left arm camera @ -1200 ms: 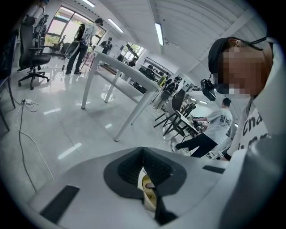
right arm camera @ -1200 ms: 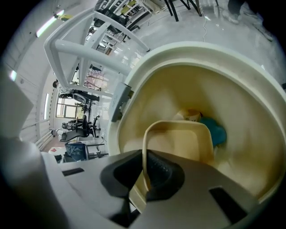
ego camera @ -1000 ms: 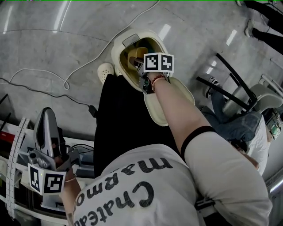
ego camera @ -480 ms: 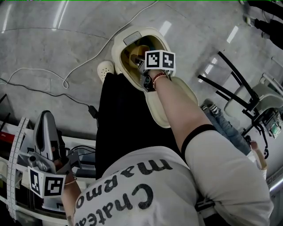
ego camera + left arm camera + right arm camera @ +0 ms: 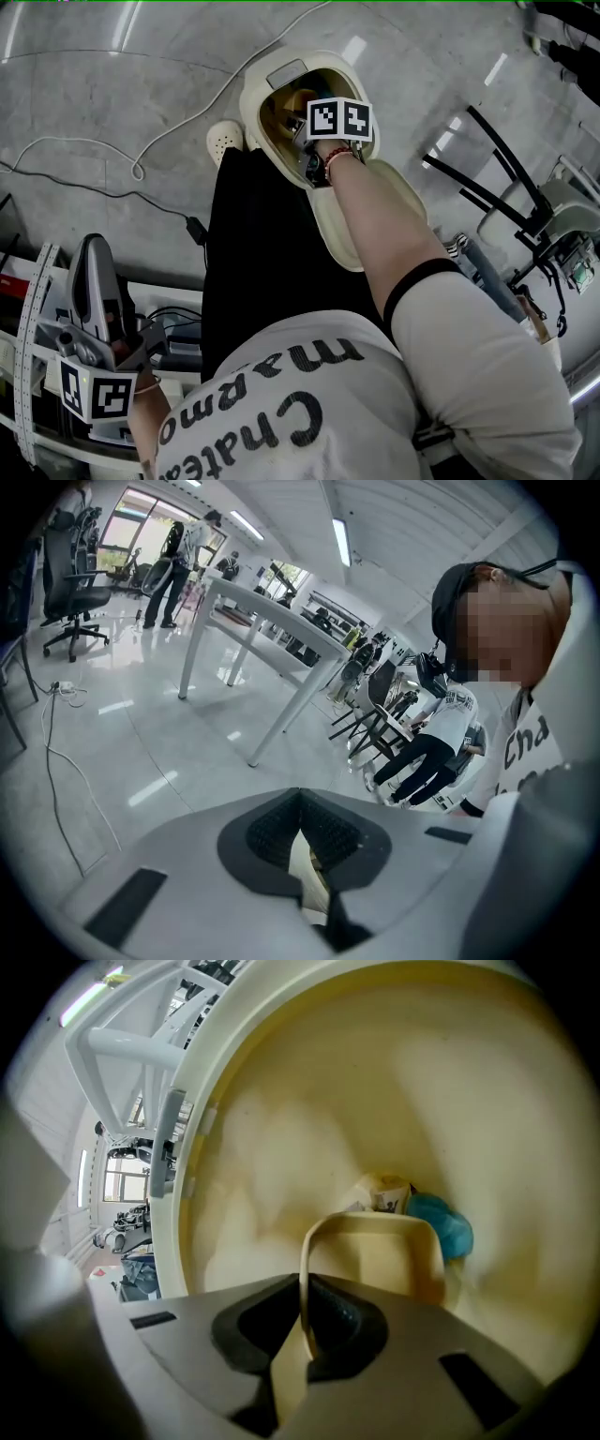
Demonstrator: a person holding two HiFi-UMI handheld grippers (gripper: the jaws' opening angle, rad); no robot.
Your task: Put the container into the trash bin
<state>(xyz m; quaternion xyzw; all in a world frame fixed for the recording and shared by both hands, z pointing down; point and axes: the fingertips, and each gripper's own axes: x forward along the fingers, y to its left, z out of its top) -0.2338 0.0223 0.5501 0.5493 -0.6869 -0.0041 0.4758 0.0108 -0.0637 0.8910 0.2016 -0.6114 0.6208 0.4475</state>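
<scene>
A cream trash bin stands open on the floor, its lid lying back to the right. My right gripper reaches down into the bin's mouth. In the right gripper view it is shut on the thin rim of a cream container, which hangs inside the bin above crumpled paper and a blue wad. My left gripper stays low at the left over a shelf. Its jaws stand together, and only a cream sliver shows behind them.
A white cable snakes over the grey floor left of the bin, and a white shoe sits beside it. Black chair legs and a seated person are at the right. A white table stands farther off.
My right gripper has sunk a little deeper into the bin with the container still held. The left gripper has stayed where it was.
</scene>
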